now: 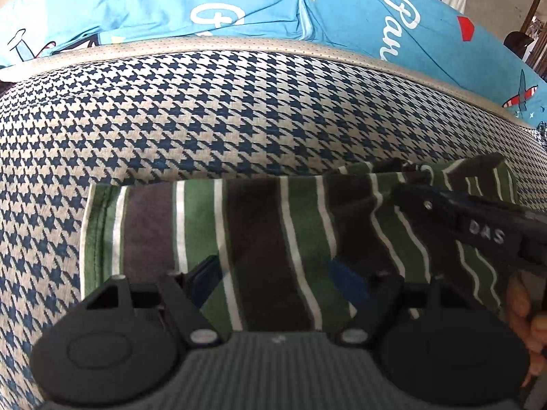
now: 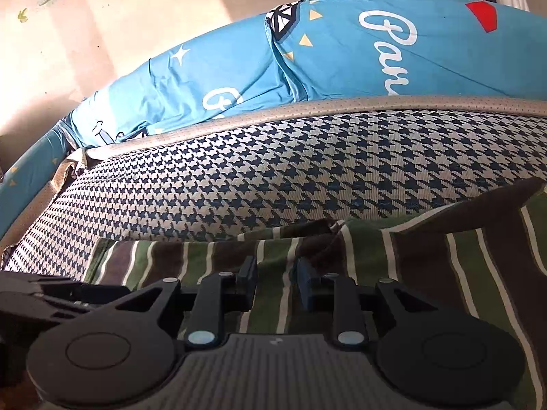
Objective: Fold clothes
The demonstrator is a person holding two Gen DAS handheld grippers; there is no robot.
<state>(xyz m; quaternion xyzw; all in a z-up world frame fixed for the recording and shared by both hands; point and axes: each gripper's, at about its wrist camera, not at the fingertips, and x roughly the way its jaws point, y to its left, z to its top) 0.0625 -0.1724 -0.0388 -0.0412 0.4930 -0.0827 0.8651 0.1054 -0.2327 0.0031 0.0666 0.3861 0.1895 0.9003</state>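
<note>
Below, striped garment [image 1: 266,239] under wide-open left gripper [image 1: 273,273]; right gripper [image 2: 277,287] narrowly parted, grip unclear.

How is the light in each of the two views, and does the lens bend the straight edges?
Left wrist view: even, rather dim light on the striped garment; the houndstooth cover bulges into an arc. Right wrist view: strong sunlight patches on the wall, almost washed out; the beige border curves the same way.
</note>
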